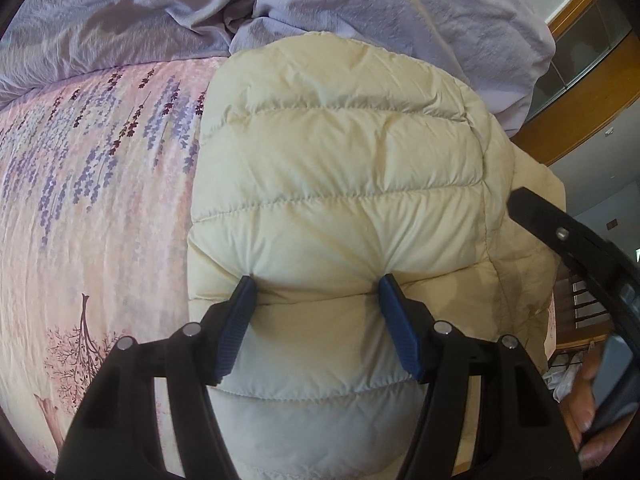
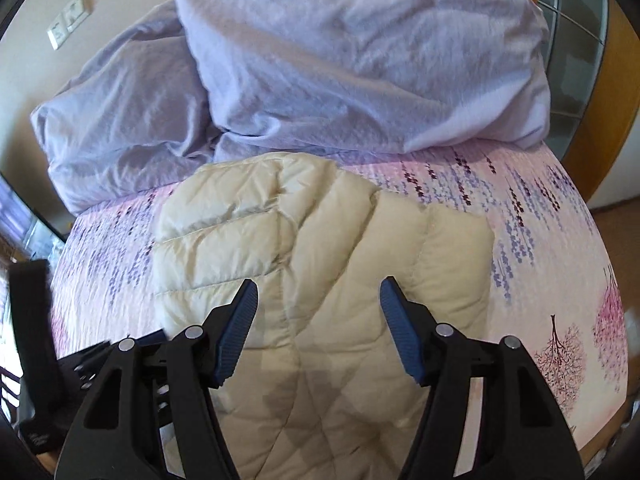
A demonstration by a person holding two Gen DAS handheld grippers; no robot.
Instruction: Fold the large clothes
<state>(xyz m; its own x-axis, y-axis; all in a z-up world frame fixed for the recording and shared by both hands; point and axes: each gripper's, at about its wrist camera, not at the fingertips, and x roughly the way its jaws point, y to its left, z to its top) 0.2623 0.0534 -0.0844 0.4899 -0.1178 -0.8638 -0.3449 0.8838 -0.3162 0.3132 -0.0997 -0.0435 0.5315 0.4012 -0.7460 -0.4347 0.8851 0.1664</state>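
A cream quilted puffer jacket (image 1: 344, 168) lies folded on a bed with a pink floral sheet (image 1: 92, 200). My left gripper (image 1: 316, 284) is open, its blue fingertips pressing down into the jacket's puffy top so the fabric dimples at each tip. In the right wrist view the same jacket (image 2: 320, 240) lies folded with a flap across it. My right gripper (image 2: 318, 290) is open and hovers just above the jacket's near part, holding nothing. The right gripper's black body (image 1: 580, 252) shows at the left view's right edge.
A crumpled lilac duvet (image 2: 340, 72) is piled at the far side of the bed, touching the jacket's far edge. A wooden frame with glass (image 1: 580, 64) stands to the right. The floral sheet (image 2: 540, 240) lies bare on both sides of the jacket.
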